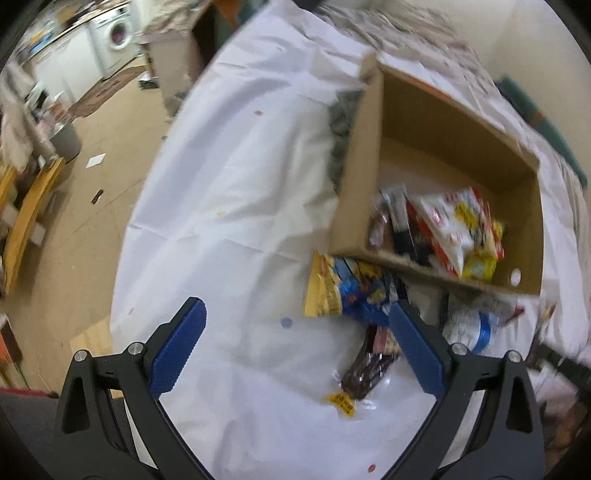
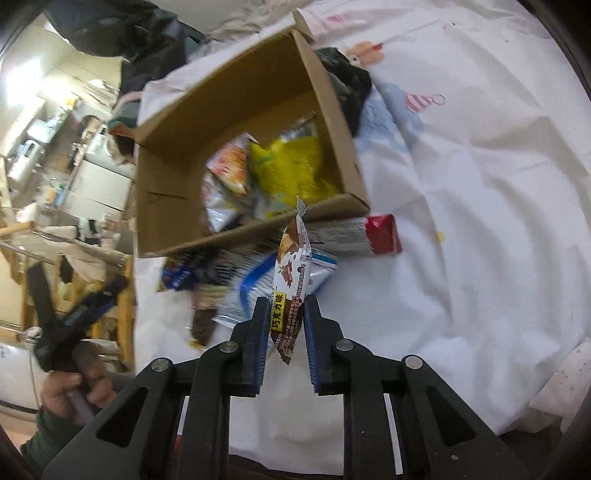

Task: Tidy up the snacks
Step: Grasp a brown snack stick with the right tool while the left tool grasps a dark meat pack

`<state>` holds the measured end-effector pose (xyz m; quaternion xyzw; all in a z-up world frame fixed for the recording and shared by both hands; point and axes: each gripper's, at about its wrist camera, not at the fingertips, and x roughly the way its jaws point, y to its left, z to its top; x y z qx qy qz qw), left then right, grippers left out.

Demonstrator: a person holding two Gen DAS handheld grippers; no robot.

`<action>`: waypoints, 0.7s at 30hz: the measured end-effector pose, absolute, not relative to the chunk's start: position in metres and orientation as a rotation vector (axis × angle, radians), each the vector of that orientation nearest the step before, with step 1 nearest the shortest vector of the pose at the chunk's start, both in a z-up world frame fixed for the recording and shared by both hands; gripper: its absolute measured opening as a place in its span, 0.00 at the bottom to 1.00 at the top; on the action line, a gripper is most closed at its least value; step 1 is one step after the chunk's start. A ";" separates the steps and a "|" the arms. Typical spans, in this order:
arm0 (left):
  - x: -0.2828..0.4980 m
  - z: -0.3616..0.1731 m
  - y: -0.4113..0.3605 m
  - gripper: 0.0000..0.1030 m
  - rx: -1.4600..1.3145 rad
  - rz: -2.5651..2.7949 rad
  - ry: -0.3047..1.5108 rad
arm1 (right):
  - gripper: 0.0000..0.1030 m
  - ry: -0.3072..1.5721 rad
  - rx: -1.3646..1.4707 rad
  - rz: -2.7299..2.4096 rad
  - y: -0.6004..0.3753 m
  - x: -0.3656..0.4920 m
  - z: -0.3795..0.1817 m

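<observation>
Here a white sheet [image 2: 480, 206] printed with cartoon figures is spread over the surface; a washing machine [image 1: 117, 34] is seen far left in the room. A chocolate snack packet [image 2: 291, 291], marked 巧克力味, is clamped upright between the closed right gripper [image 2: 285, 314], its long axis pointing toward the cardboard box [image 2: 177, 206] of snacks beyond. The left gripper [image 1: 295, 325] is held wide open, empty, above a dark wrapped snack [image 1: 369, 369].
</observation>
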<state>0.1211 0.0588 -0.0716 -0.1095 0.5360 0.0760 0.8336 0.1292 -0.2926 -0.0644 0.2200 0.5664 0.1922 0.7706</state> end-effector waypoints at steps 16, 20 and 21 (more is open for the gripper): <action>0.130 -0.157 -0.039 0.73 0.099 -0.107 1.439 | 0.19 1.144 0.446 0.454 -0.265 0.137 -0.056; 0.138 -0.162 -0.041 0.73 0.107 -0.104 1.443 | 0.19 1.147 0.447 0.446 -0.266 0.138 -0.057; 0.140 -0.163 -0.041 0.73 0.096 -0.102 1.437 | 0.19 1.146 0.440 0.448 -0.264 0.138 -0.057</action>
